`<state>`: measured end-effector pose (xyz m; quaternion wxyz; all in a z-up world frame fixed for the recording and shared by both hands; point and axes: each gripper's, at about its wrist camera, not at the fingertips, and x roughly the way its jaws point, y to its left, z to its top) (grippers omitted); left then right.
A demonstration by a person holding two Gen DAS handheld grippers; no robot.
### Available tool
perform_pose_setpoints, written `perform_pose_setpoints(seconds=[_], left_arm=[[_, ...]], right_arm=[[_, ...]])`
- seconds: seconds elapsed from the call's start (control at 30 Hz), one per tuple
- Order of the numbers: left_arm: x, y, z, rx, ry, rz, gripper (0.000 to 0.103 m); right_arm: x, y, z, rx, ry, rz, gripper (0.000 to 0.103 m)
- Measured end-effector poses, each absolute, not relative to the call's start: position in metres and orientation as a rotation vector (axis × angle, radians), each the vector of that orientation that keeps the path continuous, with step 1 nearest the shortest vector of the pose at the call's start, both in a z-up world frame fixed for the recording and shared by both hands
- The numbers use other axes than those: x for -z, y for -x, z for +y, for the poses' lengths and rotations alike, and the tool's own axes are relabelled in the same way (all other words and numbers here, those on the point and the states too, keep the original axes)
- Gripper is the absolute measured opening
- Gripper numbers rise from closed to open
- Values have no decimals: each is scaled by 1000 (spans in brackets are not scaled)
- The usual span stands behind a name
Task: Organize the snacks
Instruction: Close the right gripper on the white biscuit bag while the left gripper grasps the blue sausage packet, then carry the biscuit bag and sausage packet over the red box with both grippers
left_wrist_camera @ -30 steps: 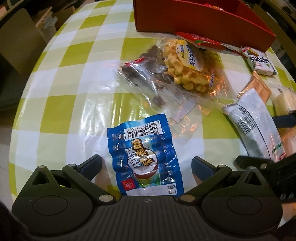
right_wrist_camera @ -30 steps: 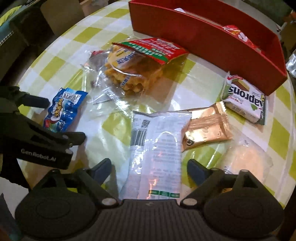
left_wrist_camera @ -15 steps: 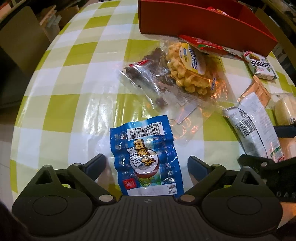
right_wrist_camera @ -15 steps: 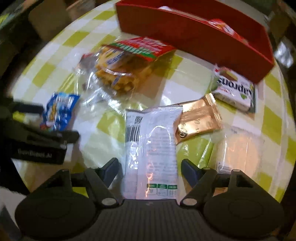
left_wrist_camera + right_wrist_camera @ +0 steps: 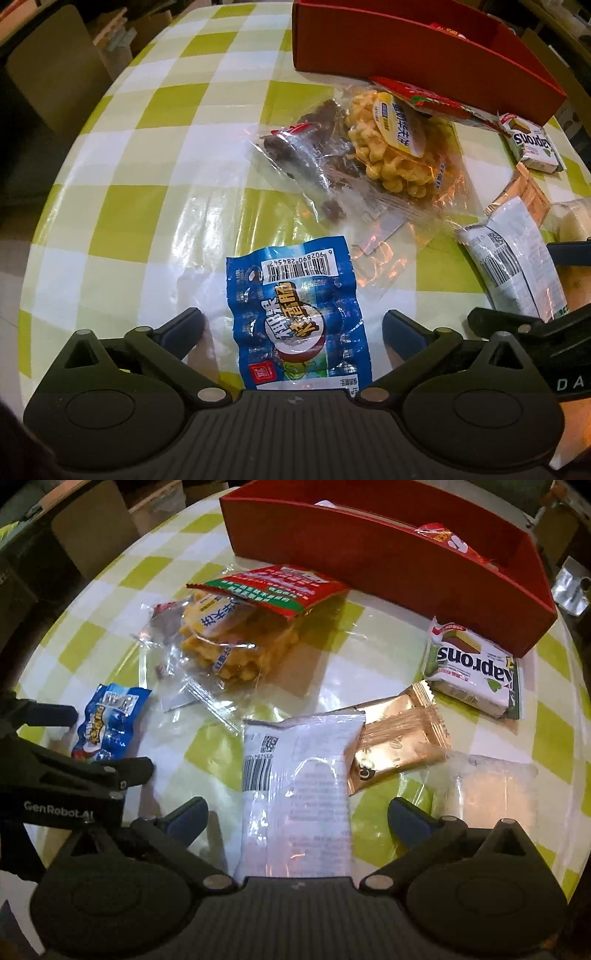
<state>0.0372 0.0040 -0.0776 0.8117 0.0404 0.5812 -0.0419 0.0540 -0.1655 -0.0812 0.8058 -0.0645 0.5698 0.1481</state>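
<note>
Both our claws wide over snack packets.
Our left gripper (image 5: pixel 291 326) straddles the blue packet (image 5: pixel 295 317); our right gripper (image 5: pixel 297 814) straddles the white packet (image 5: pixel 297 794).

It looked like a home dining area — a round table (image 5: pixel 155 155) under a glossy yellow-green and white checked plastic tablecloth (image 5: pixel 110 602), the sort laid over a family table. Packaged snacks lay loose across it beside a red cardboard tray (image 5: pixel 388 557). Around the table's edge stood a tan chair back (image 5: pixel 48 85) and cardboard boxes (image 5: pixel 122 33) on the floor — household clutter, dimly and warmly lit.
</note>
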Motion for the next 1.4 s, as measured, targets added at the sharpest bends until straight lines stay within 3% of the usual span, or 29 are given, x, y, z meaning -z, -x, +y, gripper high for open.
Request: perform_pose_setpoints(seconds=[0.13, 0.2, 0.27, 0.33, 0.43, 0.47, 0.73, 1.4], left_arm=[[76, -32, 6, 95, -86, 1221, 103], [75, -33, 5, 92, -84, 1234, 103], [74, -33, 5, 90, -80, 1247, 101], [70, -32, 3, 103, -86, 1244, 95], [64, -28, -3, 130, -112, 1227, 81], [62, -26, -4, 146, -110, 1223, 75], [58, -24, -6, 160, -107, 1231, 75], [33, -20, -15, 189, -110, 1142, 75]], right_arm=[[81, -48, -159, -293, 218, 1226, 100], [78, -42, -157, -294, 231, 1212, 88], [73, -39, -158, -296, 232, 1199, 67], [69, -38, -160, -287, 198, 1199, 59], [66, -37, -163, -279, 190, 1199, 55], [64, -36, -163, -280, 190, 1199, 54], [62, -32, -163, -289, 160, 1203, 48], [28, -27, -173, -278, 108, 1107, 48]])
